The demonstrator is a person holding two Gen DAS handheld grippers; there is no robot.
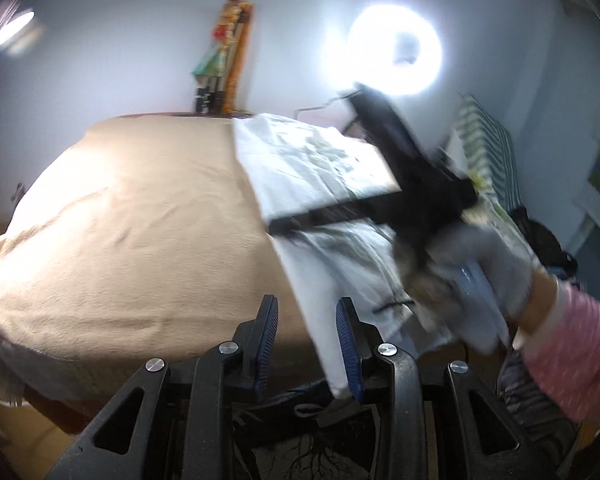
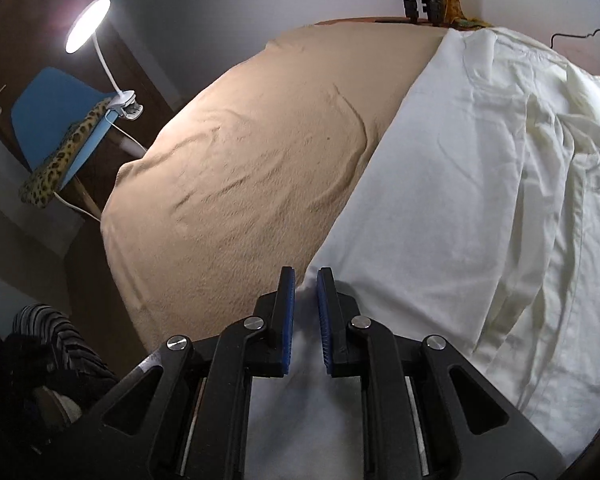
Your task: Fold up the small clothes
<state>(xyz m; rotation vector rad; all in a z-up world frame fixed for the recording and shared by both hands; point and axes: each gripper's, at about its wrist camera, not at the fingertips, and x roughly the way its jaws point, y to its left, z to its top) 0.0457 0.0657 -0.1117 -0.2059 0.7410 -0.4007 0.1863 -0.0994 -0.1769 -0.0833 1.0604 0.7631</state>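
A white garment [image 1: 312,172] lies on the right part of a table under a beige cloth [image 1: 140,220]. Its near edge hangs off the table's front. My left gripper [image 1: 306,308] is open, and that hanging edge passes by its right pad [image 1: 346,340]. In the right wrist view the garment [image 2: 480,184] is spread wide and wrinkled. My right gripper [image 2: 306,280] has its blue pads close together on a pinch of the garment's near left edge. In the left wrist view the right gripper's black body [image 1: 416,184] reaches over the garment, held by a gloved hand [image 1: 480,268].
A ring light [image 1: 396,54] shines behind the table, and tripod legs [image 1: 216,92] stand at its far edge. A clip lamp [image 2: 88,24] and a blue chair [image 2: 56,112] with a leopard-print cloth stand to the left. Dark clothes [image 2: 40,344] lie low left.
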